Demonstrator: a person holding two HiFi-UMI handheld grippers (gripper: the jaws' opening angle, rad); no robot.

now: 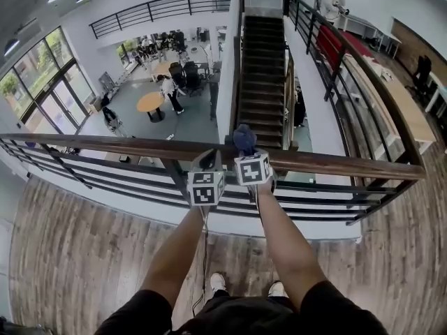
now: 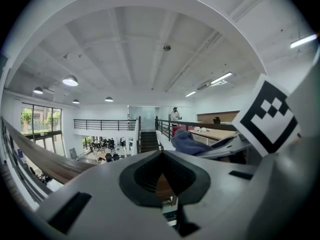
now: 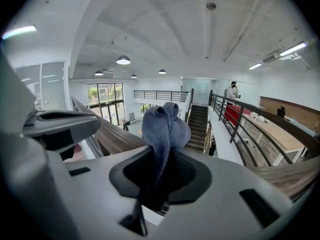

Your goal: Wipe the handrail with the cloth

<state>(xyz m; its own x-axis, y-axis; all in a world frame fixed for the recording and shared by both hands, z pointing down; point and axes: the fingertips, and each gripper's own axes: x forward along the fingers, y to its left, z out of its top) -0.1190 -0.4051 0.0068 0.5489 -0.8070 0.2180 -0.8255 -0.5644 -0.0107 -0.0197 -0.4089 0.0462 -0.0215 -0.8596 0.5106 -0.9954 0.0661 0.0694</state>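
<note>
The head camera looks steeply down over the handrail [image 1: 105, 145] from close above. Both gripper views sit right behind their own jaws, facing level outward; all three share the staircase [image 1: 262, 75].

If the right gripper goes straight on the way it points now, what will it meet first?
Probably nothing near: the right gripper, holding the cloth, points past the handrail into open air; depth is unclear.
</note>
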